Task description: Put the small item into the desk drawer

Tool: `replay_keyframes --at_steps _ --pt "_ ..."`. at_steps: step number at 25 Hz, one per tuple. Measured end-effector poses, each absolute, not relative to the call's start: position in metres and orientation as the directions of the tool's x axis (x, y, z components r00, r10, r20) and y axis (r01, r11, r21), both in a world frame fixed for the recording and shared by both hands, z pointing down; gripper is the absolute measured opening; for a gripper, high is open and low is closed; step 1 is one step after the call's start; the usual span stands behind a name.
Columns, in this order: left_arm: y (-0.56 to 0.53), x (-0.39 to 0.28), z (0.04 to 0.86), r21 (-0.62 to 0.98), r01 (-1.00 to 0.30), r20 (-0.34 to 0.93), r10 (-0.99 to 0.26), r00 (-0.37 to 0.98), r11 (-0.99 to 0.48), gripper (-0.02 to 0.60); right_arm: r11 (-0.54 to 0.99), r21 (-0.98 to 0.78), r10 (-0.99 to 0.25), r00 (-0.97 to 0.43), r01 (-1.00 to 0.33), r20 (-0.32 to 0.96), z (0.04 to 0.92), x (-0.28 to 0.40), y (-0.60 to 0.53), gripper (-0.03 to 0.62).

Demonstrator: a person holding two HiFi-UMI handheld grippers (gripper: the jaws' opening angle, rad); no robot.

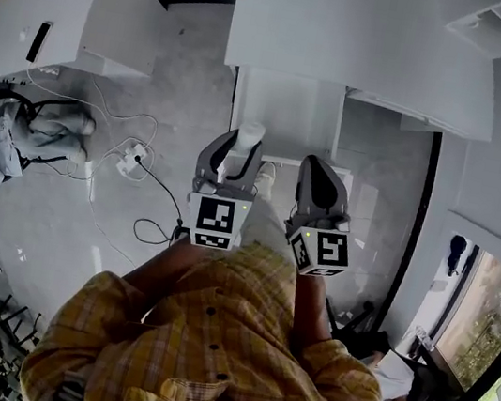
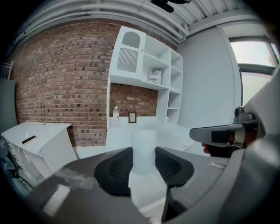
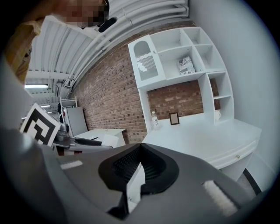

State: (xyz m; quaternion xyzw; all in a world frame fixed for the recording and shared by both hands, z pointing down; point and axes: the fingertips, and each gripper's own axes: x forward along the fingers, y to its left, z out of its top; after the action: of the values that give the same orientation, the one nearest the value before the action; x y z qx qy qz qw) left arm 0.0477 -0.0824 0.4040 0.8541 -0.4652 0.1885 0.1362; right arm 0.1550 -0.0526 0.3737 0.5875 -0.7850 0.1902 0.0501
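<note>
Two grippers are held in front of a person in a yellow checked shirt [image 1: 206, 349], short of a white desk [image 1: 355, 31].

**Hidden or unclear**
- In the head view, the marker cubes and the shirt cover the hands on the grippers.
- The lower end of the small white cylinder [image 2: 143, 148] is hidden behind the body of the left gripper [image 1: 240, 150]. Its upper end blurs into the white desk behind it.
- The desk drawer [image 3: 234, 158] shows only in the right gripper view, as a front band with a small knob. It looks closed, and its inside cannot be seen. The head view does not show it clearly.

**Containers**
- A white shelf unit [image 3: 175, 57] stands on the desk against a brick wall [image 3: 113, 96].
- One upper compartment holds a printed packet [image 3: 186, 65].
- A lower right compartment holds a mug [image 3: 217, 115].
- A bottle [image 3: 154, 120] and a picture frame [image 3: 174, 118] stand on the desk top below the shelves.

**Grippers**
- Left gripper: the jaws stand wide and pinch the small white cylinder. One pad presses on each side, and the cylinder stands upright between them. It is held in the air in front of the person, apart from the desk and outside the drawer.
- Right gripper [image 3: 139, 151]: the jaws are pressed together at the tips. Nothing is between them.
</note>
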Motion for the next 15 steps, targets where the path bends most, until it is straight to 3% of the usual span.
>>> replay_keyframes --at_steps 15 --pt "-0.132 0.064 0.506 0.134 -0.923 0.637 -0.682 0.359 -0.361 0.167 0.3 -0.307 -0.823 -0.408 -0.903 0.396 0.453 0.179 -0.103 -0.002"
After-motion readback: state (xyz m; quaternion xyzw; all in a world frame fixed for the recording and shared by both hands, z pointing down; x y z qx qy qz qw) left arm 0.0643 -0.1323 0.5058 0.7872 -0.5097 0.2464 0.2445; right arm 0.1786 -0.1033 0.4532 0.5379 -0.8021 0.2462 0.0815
